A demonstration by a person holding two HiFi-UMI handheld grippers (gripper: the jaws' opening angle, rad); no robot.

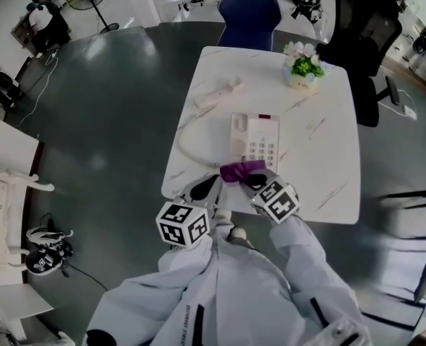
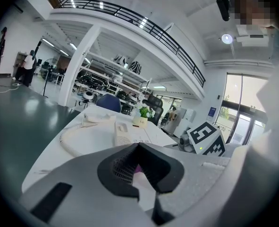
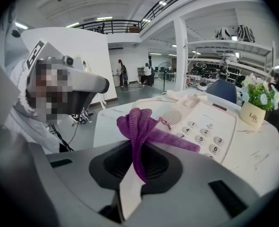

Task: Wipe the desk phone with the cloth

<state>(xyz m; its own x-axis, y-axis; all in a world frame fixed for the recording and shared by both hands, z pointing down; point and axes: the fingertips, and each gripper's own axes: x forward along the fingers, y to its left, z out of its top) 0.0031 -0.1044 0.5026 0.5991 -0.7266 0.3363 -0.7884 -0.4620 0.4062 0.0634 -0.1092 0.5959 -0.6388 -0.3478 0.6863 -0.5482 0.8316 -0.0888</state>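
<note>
Okay, right gripper [image 3: 135, 174] is clenched on the cloth [image 3: 140, 126]. The purple bundle is pinched between the pads and its loose end drapes onto the near edge of the phone [image 1: 254, 139], just short of the keypad. The left gripper [image 2: 138, 167] sits beside it on the near-left of the phone, jaws drawn together. I can see a sliver of purple between them, so I judge it's nipping the cloth's other end. The handset [image 1: 220, 92] is off the cradle, lying beyond the phone to its left, and the cord [image 1: 187, 146] loops round the phone's left side. Wiping looks barely begun. My worries are these. With both grippers on one bunched cloth, pulling them apart could tear it out of the weaker pinch. The phone looks light, so a hard push away from me may skate it toward the flower pot [image 1: 303, 67] beyond its right corner. A wide sweep left could snag the cord and drag the handset.
</note>
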